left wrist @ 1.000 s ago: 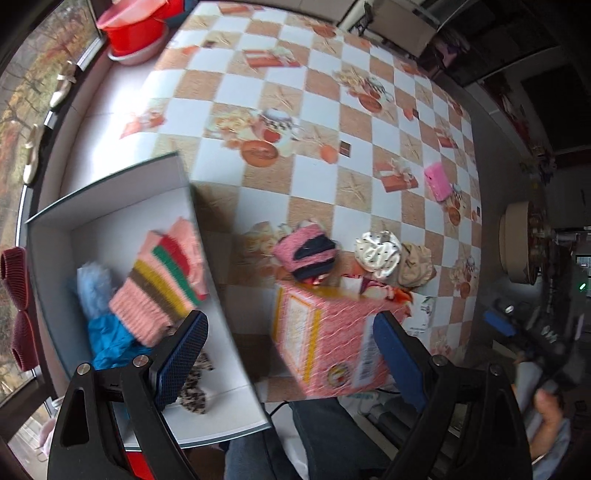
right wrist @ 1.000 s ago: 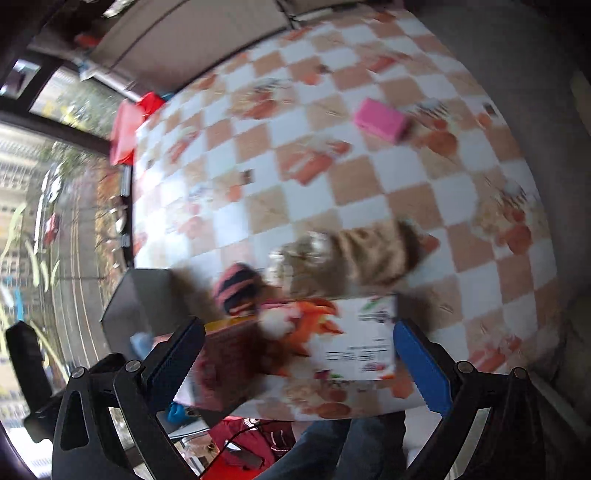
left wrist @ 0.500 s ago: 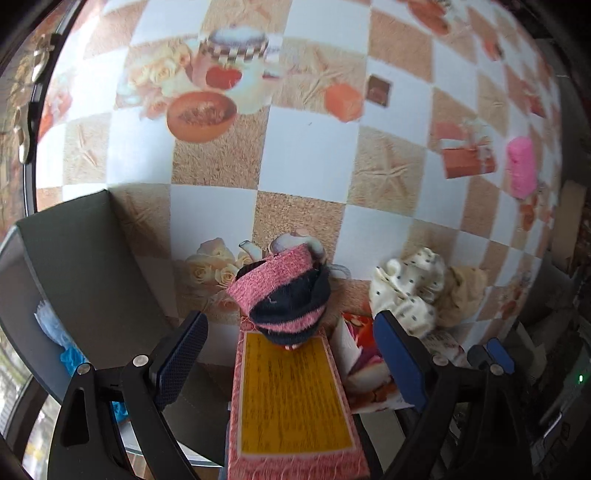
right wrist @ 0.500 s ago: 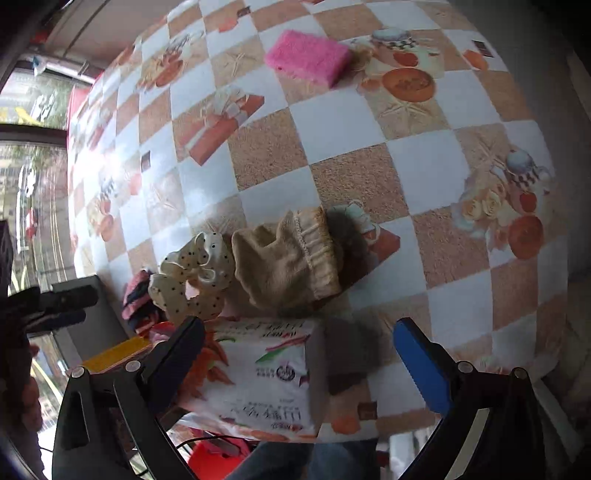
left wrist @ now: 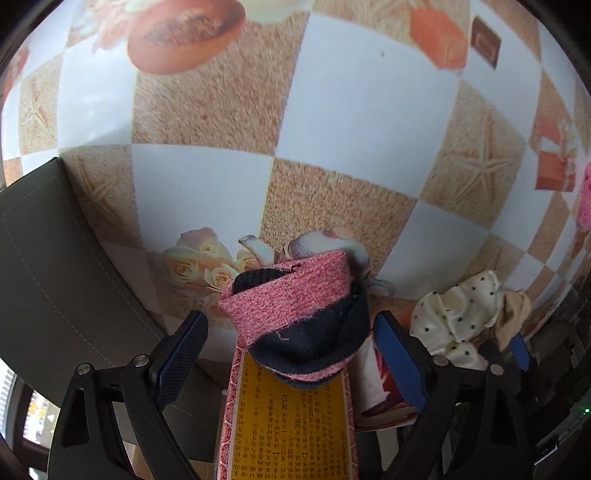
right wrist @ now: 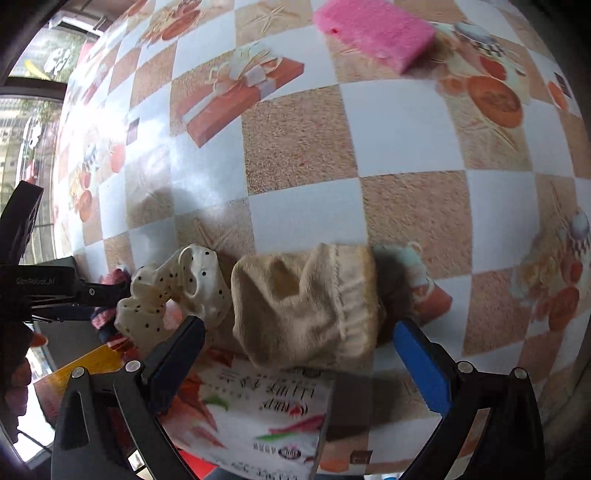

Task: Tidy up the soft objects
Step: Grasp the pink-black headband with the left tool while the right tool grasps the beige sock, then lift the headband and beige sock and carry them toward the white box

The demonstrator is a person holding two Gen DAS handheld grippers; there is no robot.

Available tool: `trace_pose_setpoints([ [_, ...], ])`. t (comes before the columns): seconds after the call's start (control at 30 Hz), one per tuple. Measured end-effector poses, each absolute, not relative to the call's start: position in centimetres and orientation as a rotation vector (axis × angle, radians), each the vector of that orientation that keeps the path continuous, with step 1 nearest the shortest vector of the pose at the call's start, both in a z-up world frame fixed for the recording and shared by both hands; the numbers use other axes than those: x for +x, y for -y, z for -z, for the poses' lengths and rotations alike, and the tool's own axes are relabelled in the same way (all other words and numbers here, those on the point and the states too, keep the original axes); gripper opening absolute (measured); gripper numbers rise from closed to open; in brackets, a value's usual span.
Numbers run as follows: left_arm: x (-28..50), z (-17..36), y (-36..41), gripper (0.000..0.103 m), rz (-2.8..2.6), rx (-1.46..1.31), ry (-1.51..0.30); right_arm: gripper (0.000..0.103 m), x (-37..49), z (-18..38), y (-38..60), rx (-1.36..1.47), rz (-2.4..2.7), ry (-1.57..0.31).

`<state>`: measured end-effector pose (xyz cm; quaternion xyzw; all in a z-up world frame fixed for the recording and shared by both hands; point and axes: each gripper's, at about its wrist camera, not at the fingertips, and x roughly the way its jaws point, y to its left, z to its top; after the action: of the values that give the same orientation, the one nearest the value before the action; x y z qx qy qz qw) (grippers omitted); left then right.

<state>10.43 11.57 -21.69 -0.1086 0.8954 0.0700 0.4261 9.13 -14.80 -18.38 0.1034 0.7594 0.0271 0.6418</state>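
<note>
The table [left wrist: 369,122] fills most of both views, covered in a checkered cloth of white and sandy-tan squares with printed roses, teapots and gift boxes, so I'll use the pink-and-navy sock [left wrist: 306,314] as my anchor for everything else. Off to the sock's left in the left wrist view sits a grey fabric bin [left wrist: 55,288], only its outer wall showing. Directly under the sock is a red patterned box [left wrist: 291,421] with a yellow printed panel, and the sock is draped over that box's far end, partly resting on the cloth. Right of the sock, leaning by the red box, is a white snack packet [right wrist: 258,417] with carrot artwork. A beige sock [right wrist: 306,306] lies further right of the striped sock, its lower edge overlapping the packet's top. Between the two socks is a cream polka-dot scrunchie [right wrist: 177,288], touching the beige one. Way past all that, far from the sock at the other end of the table, is a pink sponge [right wrist: 376,31]. The left gripper [left wrist: 291,350] has its jaws spread wide with the striped sock sitting between them, neither pad touching it as far as I can see. The right gripper [right wrist: 299,354] is also spread wide, straddling the beige sock without pinching it. The left tool's black body also pokes in at the left edge of the right wrist view.
</note>
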Motion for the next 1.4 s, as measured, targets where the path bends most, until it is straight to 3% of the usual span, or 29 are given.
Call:
trace_pose_setpoints([
  [0.17, 9.8, 22.9, -11.3, 0.093, -0.169, -0.254, -2.286, 0.103, 9.4, 19.0, 14.0, 0.185, -0.069, -1.736],
  [0.23, 9.5, 23.3, -11.0, 0.093, -0.154, -0.236, -2.299, 0.087, 9.3, 19.1, 14.0, 0.181, -0.069, -1.737],
  [0.27, 9.5, 23.5, -10.8, 0.092, -0.146, -0.226, -2.302, 0.070, 9.3, 19.2, 13.9, 0.179, -0.066, -1.741],
  [0.3, 9.7, 23.6, -10.6, 0.092, -0.132, -0.220, -2.302, 0.063, 9.2, 19.1, 14.0, 0.176, -0.062, -1.739],
  [0.4, 9.7, 23.3, -10.0, 0.072, -0.112, -0.212, -2.281, 0.045, 9.1, 18.6, 14.7, 0.200, -0.073, -1.729],
  [0.57, 9.8, 22.3, -9.7, 0.040, -0.069, -0.246, -2.221, 0.042, 8.8, 17.2, 16.1, 0.239, -0.089, -1.702],
  [0.63, 9.7, 21.2, -10.1, 0.035, -0.045, -0.251, -2.179, 0.042, 8.6, 16.4, 16.7, 0.256, -0.082, -1.686],
  [1.03, 9.2, 13.1, -7.0, 0.035, 0.075, -0.091, -1.818, 0.042, 6.5, 12.6, 18.8, 0.299, -0.061, -1.628],
  [1.4, 9.7, 8.3, -4.4, 0.035, 0.207, -0.071, -1.679, 0.042, 4.9, 9.6, 20.6, 0.320, -0.003, -1.582],
])
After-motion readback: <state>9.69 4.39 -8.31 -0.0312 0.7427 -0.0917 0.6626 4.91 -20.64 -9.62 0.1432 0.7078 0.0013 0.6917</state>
